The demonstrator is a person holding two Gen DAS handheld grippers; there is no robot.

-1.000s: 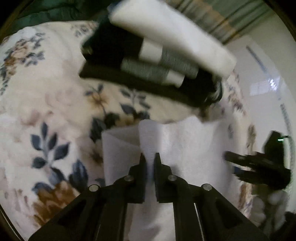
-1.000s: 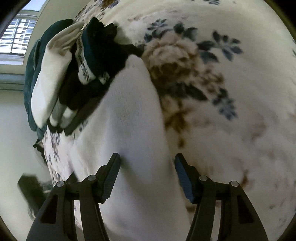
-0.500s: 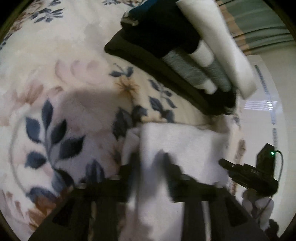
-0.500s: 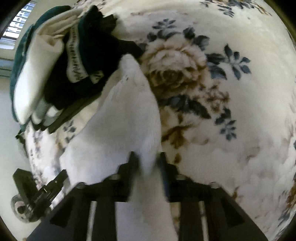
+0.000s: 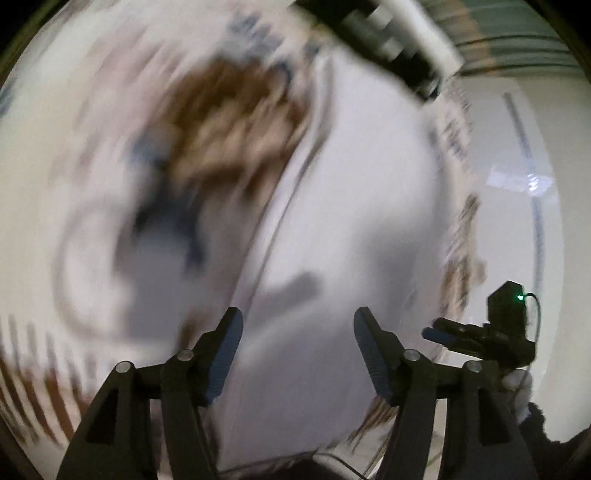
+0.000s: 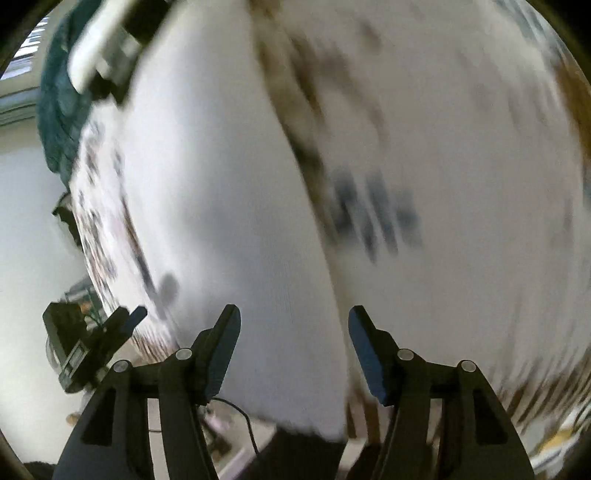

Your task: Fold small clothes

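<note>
between and just ahead of the spread fingers of the left gripper (image 5: pixel 298 332) lies the white garment (image 5: pixel 354 229), a pale cloth stretched away from the fingertips over the floral bedspread (image 5: pixel 110 155); the fingers stand wide and hold nothing. the right gripper (image 6: pixel 294 328) is the same: fingers wide, empty, with the white garment (image 6: pixel 229 206) running forward from its left finger and the gap between the fingers. both views are heavily smeared, so creases and hems cannot be read.

judging from this, the step in hand is taking a fresh hold for another fold. to do it well, each gripper should probably settle first, then close on a clear edge of the cloth rather than its middle, both at matching ends so the fold comes over square.

edges: a long edge of the cloth seems to run just outside the left gripper's left finger, and another near the right gripper's right finger. far ahead of the fingertips sits a stack of folded clothes (image 5: pixel 384 33), touching or nearly touching the garment's far end; i cannot tell which. the bedspread's edge falls away on the right of the left gripper, so the open room is the bare bedspread to its left.
</note>
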